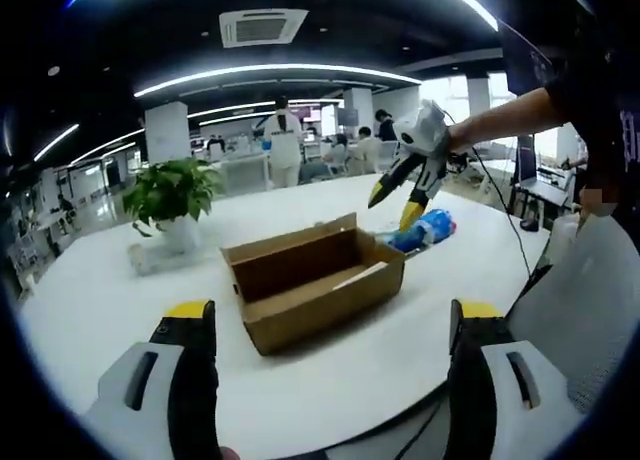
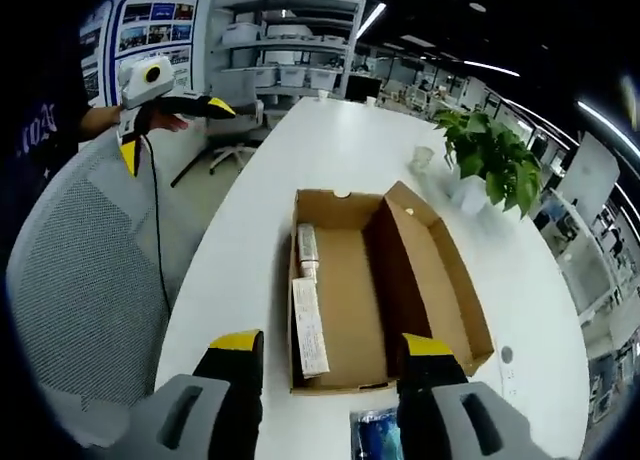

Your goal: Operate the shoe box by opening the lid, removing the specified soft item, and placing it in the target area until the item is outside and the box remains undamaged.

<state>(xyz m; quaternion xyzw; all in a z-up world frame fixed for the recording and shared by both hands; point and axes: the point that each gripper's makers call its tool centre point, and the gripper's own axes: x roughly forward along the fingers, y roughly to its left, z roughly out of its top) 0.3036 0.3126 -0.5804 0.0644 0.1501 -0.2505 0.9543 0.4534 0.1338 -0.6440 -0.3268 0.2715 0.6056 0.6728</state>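
The brown shoe box [image 1: 315, 280] [image 2: 370, 280] lies on the white table [image 1: 120, 300] with its lid folded back and upright. Only a white paper strip [image 2: 308, 325] shows inside it. A blue soft item [image 1: 425, 230] [image 2: 378, 432] lies on the table just outside the box's end. My right gripper [image 1: 395, 207] [image 2: 330, 345] hovers just above that item, jaws open and apart from it. My left gripper [image 1: 330, 320] [image 2: 175, 132] is held back off the table edge, open with nothing between its jaws.
A potted plant [image 1: 175, 195] [image 2: 490, 160] and a small white cup [image 2: 422, 160] stand beyond the box. A grey mesh chair [image 2: 80, 270] [image 1: 590, 300] sits at the table's edge. People, desks and shelves [image 2: 290, 40] fill the background.
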